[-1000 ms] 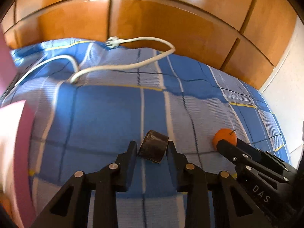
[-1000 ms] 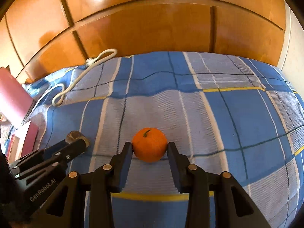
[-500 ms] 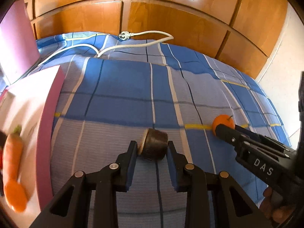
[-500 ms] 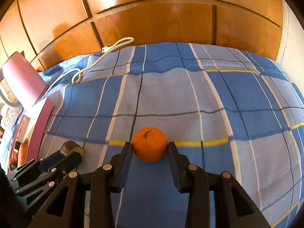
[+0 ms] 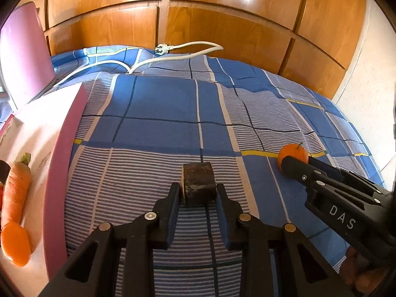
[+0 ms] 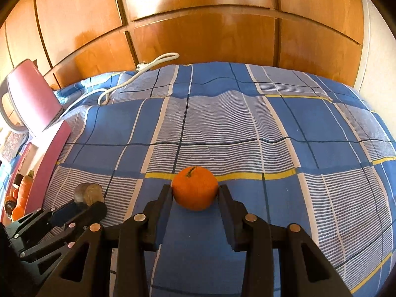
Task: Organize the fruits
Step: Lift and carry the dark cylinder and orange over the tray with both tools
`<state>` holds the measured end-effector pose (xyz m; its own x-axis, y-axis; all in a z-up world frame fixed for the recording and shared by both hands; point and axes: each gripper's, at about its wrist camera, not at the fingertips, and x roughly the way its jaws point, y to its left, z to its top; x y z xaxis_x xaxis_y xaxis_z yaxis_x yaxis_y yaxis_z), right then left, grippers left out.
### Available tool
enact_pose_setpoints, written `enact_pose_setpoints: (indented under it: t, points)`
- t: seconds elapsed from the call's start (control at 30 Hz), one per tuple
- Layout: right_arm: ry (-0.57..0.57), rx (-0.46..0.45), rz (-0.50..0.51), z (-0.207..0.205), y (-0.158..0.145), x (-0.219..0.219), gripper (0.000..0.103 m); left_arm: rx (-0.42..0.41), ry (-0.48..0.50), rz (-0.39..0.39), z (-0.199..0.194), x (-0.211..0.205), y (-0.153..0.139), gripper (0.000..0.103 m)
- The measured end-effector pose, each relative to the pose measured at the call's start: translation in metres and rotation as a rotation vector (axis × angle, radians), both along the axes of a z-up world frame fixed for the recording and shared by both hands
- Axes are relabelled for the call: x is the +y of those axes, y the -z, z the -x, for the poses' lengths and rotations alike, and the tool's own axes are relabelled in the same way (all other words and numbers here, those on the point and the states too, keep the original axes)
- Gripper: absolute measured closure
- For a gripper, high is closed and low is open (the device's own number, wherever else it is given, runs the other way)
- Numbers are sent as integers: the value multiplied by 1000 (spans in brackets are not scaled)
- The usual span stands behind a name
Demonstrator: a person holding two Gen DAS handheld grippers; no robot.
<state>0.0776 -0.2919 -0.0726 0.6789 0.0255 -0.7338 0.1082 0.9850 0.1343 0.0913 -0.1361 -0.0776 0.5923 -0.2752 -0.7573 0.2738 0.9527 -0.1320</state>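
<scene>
My left gripper is shut on a dark brown, rough-skinned chunk of fruit, held just above the blue checked bedspread. My right gripper is shut on a small orange with a stem, which both pads press on. In the left wrist view the orange and the right gripper show at the right. The right wrist view has the brown fruit and the left gripper at the lower left.
An open pink box lies at the left edge of the bed, with a carrot and an orange fruit inside. Its pink lid stands up behind. A white power cable lies at the far side, before wooden wardrobe doors.
Both grippers moved over the bedspread with their fruits still gripped. The pink box with the carrot came into view at the left. The brown fruit now sits squarer in the left jaws.
</scene>
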Motion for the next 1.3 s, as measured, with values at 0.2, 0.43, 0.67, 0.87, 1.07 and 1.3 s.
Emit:
enact_pose_setpoints:
  t: [0.2, 0.43, 0.67, 0.87, 1.07, 1.3]
  points:
    - [14, 36, -41, -2, 8, -4, 64, 4, 0, 12, 0, 2, 2, 75]
    - [21, 25, -56, 0, 8, -5, 64, -8, 0, 6, 2, 2, 2, 75]
    - [21, 19, -69, 1, 10, -6, 63, -13, 0, 1, 3, 0, 2, 75]
    - [20, 16, -71, 1, 10, -6, 63, -14, 1, 1, 3, 0, 2, 75]
    - [22, 21, -52, 1, 9, -4, 63, -15, 4, 1, 2, 0, 2, 75]
    - [22, 23, -18, 7, 4, -3, 65, -13, 19, -15, 5, 0, -1, 76]
